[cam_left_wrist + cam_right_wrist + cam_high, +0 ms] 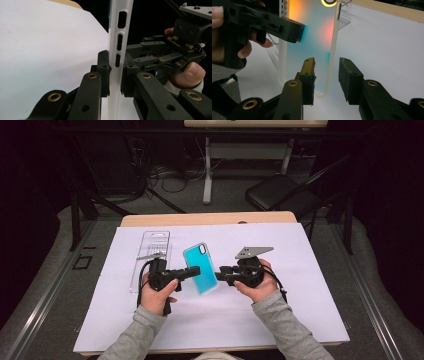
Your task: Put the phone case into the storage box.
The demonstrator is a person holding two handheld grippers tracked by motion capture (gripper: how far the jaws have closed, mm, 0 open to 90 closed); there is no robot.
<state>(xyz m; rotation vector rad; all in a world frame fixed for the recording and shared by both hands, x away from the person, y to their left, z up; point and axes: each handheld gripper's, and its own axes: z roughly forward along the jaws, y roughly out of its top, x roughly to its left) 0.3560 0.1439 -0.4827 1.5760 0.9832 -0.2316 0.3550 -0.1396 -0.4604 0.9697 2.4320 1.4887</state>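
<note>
A teal phone case [200,268] is held up over the white sheet between the two hands. My left gripper [192,271] is shut on the case's left long side; in the left gripper view its pads [103,72] press on both faces of the pale, slotted edge [119,37]. My right gripper [222,272] meets the case from the right. In the right gripper view the translucent case [312,37] hangs in front, its right edge standing between the spread jaws of that gripper [328,72] with a gap at each pad. The left gripper's black jaw [287,27] crosses the case higher up.
A clear plastic package [152,255] lies on the white sheet [300,295] left of the case, behind the left hand. The wooden table edge [210,218] runs along the back. A black chair [280,195] and a desk leg [207,170] stand beyond the table.
</note>
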